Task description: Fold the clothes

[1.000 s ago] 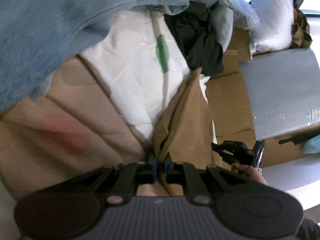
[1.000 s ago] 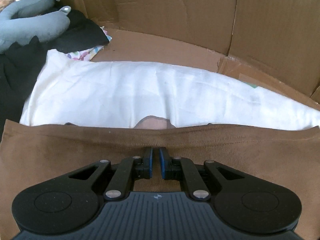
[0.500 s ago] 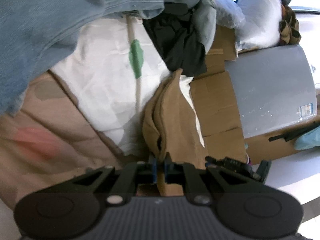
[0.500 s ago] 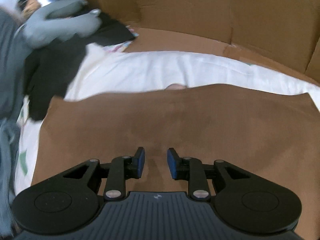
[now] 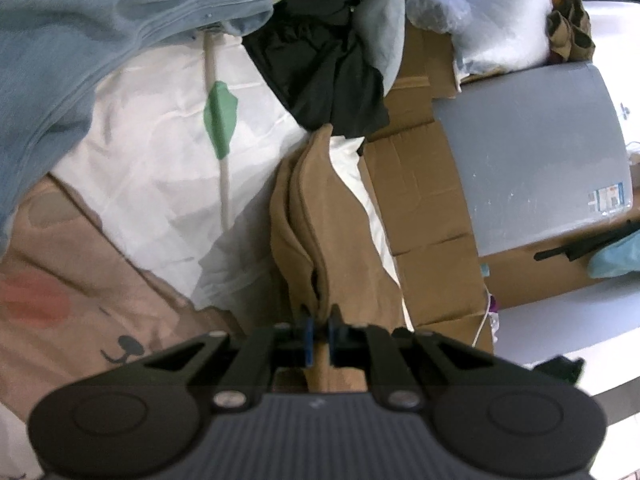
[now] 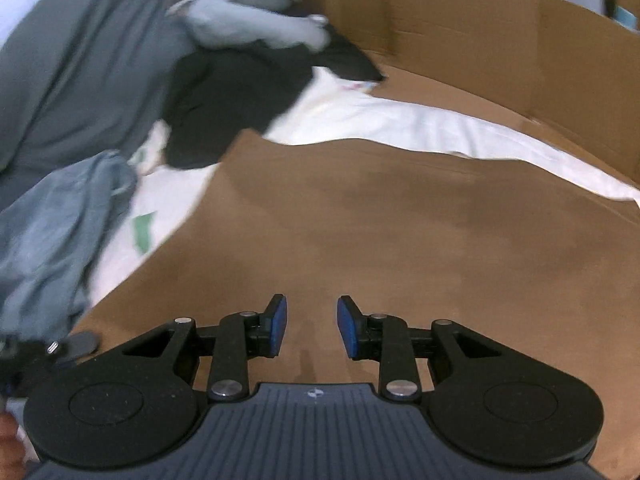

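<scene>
A brown garment lies in folded layers on a white sheet. My left gripper is shut on its near edge, and the cloth rises in a ridge away from the pads. In the right wrist view the same brown garment spreads flat and wide below my right gripper. That gripper hovers over it with its blue pads apart and nothing between them.
A pile of blue denim, black cloth and grey clothing sits at the sheet's far side. Cardboard walls bound the area. A grey panel stands at the right. A pink printed cloth lies near left.
My right gripper let go of the brown garment's edge, opened, and drew back and left over the cloth. My left gripper lifted a little, still holding its edge.
</scene>
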A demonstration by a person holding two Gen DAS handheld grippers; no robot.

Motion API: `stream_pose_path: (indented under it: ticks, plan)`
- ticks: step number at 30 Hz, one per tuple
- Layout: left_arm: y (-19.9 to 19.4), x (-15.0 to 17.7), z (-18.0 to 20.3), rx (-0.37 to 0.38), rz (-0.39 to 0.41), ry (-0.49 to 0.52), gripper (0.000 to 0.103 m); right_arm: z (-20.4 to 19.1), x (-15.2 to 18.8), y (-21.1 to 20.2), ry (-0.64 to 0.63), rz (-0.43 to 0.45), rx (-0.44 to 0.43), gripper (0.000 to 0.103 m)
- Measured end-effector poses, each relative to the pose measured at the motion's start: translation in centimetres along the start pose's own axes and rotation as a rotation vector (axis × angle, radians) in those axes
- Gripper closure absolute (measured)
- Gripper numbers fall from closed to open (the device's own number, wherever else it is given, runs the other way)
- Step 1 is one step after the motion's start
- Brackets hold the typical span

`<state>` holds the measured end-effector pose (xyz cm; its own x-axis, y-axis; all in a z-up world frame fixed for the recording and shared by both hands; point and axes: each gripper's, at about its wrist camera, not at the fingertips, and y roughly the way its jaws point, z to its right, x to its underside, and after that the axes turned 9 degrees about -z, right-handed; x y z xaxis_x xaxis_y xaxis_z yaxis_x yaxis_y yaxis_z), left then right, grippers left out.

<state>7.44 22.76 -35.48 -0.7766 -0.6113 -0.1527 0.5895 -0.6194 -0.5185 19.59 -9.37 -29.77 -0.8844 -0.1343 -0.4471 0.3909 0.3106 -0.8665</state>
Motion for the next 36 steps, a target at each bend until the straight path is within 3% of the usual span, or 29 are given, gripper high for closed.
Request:
stream_pose_path:
  ticks: [2,4,6,13,19,24,32,35,36]
  plan:
    - [0.0,0.0,0.3,0.006,0.000,0.005,0.096,-1.9,0.3,-0.4,-0.062,-0.002,-0.013,0.067]
    - [0.1,0.0,0.5,0.016,-0.008,0.007,0.096,-3.6,0.8,-0.7,-0.126,-0.006,-0.019,0.056]
    - [0.2,-0.1,0.7,0.021,-0.016,0.002,0.096,-5.3,1.4,-0.8,-0.201,-0.011,-0.024,0.053]
    - [0.4,-0.7,1.1,0.065,-0.045,-0.003,0.096,-9.7,2.7,-1.1,-0.395,-0.011,-0.067,0.052]
    - [0.2,-1.1,1.9,0.079,-0.048,0.016,0.096,-12.7,3.1,-0.9,-0.474,0.014,-0.046,0.046]
    - [0.2,-1.1,2.3,0.073,-0.061,0.049,0.096,-14.5,3.4,-0.1,-0.502,0.053,0.041,0.046]
    - [-0.2,-1.2,1.7,0.090,-0.083,0.038,0.096,-15.7,3.5,2.0,-0.508,0.092,0.110,0.047]
    - [-0.2,-1.4,1.5,0.107,-0.090,0.017,0.096,-16.2,3.5,2.9,-0.517,0.096,0.133,0.056]
    - [-0.3,-1.5,1.5,0.115,-0.094,0.010,0.096,-16.4,3.5,3.1,-0.523,0.097,0.147,0.065]
